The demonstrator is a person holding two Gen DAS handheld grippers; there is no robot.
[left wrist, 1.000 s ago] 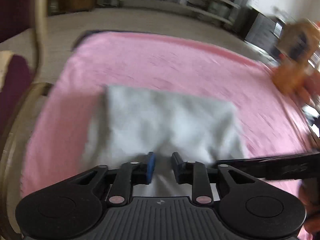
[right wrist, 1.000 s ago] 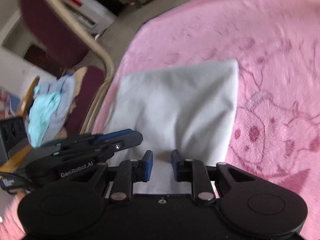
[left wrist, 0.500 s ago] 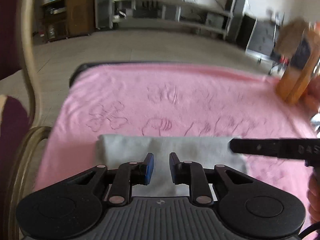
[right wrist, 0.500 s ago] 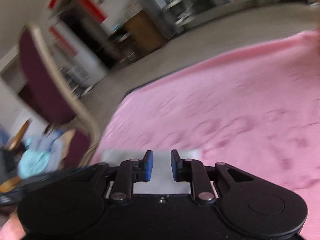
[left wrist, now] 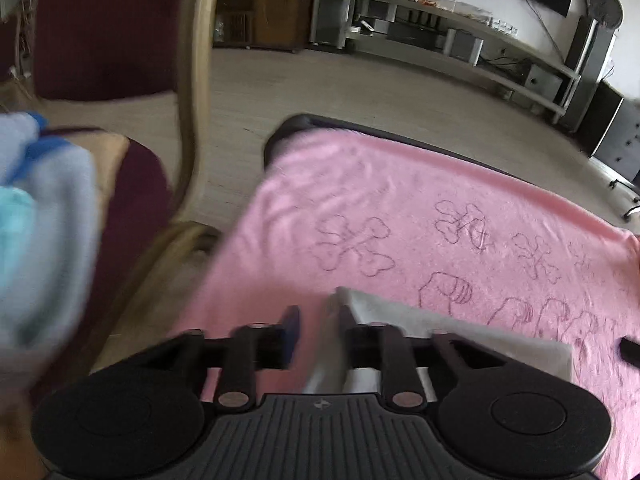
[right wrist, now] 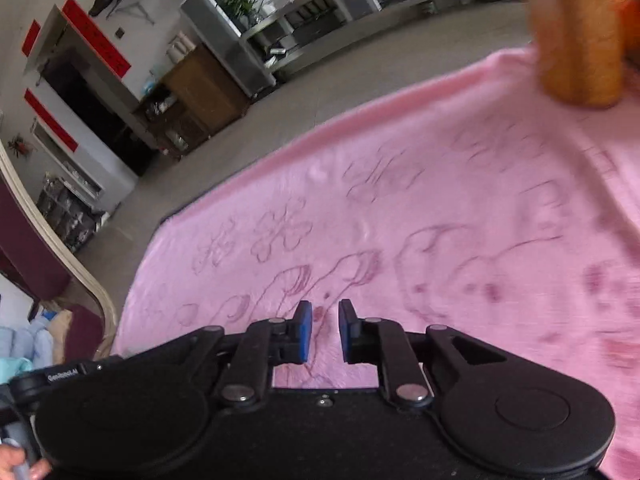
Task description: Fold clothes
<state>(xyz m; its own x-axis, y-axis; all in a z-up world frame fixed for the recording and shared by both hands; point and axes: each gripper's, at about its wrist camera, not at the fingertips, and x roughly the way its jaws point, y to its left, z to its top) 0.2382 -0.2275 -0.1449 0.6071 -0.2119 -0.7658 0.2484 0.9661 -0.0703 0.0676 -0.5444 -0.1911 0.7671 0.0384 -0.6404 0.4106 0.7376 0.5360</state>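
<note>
The folded grey cloth (left wrist: 460, 332) lies flat on the pink blanket (left wrist: 400, 208), near its edge. The left gripper (left wrist: 316, 326) has just been opening; a cloth corner sits between its jaws, not pinched. The right gripper (right wrist: 322, 330) is parted too, empty over bare blanket. A chair (left wrist: 120, 40) with clothes (left wrist: 44, 220) stands beside.

A pink blanket (left wrist: 400, 208) with drawn outlines covers the desk. A maroon chair (left wrist: 104, 28) stands beside it. An orange bottle (right wrist: 576, 36) stands on the blanket's far edge.
</note>
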